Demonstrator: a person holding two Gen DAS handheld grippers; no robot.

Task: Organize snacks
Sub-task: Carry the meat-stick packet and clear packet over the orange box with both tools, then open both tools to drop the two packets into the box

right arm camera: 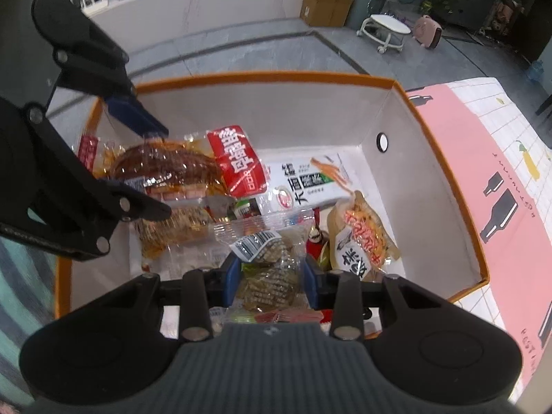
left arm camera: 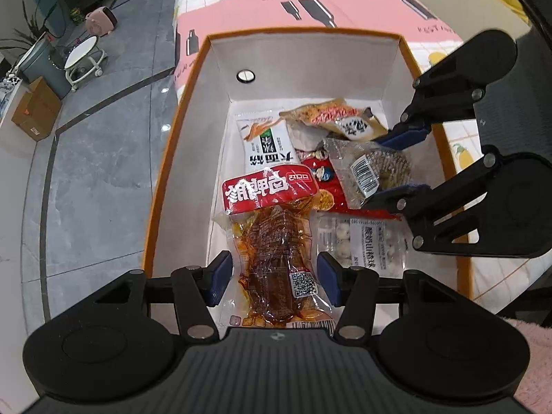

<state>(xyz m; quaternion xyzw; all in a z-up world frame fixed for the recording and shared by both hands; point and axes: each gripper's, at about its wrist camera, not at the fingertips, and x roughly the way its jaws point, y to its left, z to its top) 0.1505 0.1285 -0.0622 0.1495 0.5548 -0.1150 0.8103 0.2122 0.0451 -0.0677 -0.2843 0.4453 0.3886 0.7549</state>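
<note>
An orange-rimmed white box (left arm camera: 193, 172) (right arm camera: 276, 117) stands on the table with several snack packs in it. My left gripper (left arm camera: 276, 277) (right arm camera: 164, 170) is shut on a red-topped pack of braised meat (left arm camera: 276, 241) (right arm camera: 179, 169), low over the box's near end. My right gripper (right arm camera: 272, 277) (left arm camera: 376, 170) is shut on a clear pack of brown snack with a barcode label (right arm camera: 269, 276) (left arm camera: 365, 169), inside the box at its right side. Loose below lie a white pack with a green label (left arm camera: 267, 141) (right arm camera: 310, 183), a tan pack with orange print (left arm camera: 331, 114) (right arm camera: 362, 238) and a clear pack of white balls (left arm camera: 358, 241).
The box sits at the edge of a pink and white tablecloth (left arm camera: 276, 7) (right arm camera: 500, 172). Beyond that edge is grey tiled floor with a cardboard carton (left arm camera: 34, 110) (right arm camera: 326, 5), a white wheeled stool (left arm camera: 84, 58) (right arm camera: 386, 31) and a pink heater (left arm camera: 101, 22).
</note>
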